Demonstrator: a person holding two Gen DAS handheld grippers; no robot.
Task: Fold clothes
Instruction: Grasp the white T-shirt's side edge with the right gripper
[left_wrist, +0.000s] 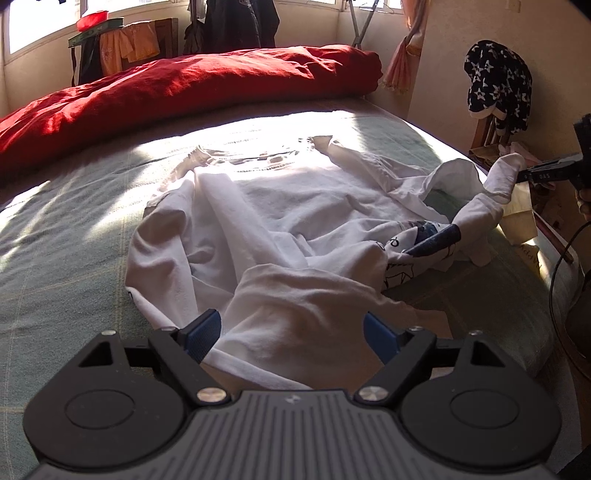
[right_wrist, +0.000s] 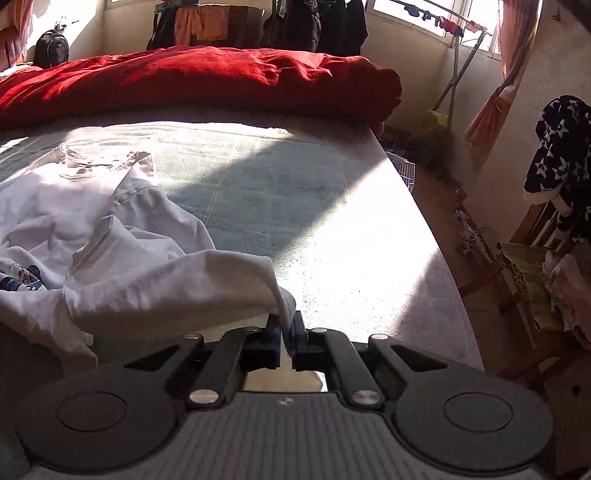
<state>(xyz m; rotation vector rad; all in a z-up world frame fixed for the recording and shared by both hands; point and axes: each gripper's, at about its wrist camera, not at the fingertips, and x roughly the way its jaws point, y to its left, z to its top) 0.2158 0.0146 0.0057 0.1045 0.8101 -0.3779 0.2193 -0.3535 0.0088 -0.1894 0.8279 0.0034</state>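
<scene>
**me:** Right gripper (right_wrist: 287, 334) pinched tight on the shirt (left_wrist: 295, 206) sleeve cuff (right_wrist: 284, 306) at the bed (right_wrist: 258, 177)'s right edge; left gripper (left_wrist: 291, 332) gaping over the near hem, gripping nothing.

**you:** Which way's it lie?

**me:** Lengthwise, collar far; sleeve probably swings left.

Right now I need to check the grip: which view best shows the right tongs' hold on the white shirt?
The right wrist view: the right tongs sit shut on a corner of the white shirt, close up. The left wrist view shows them only small and sideways at the frame's edge.
</scene>
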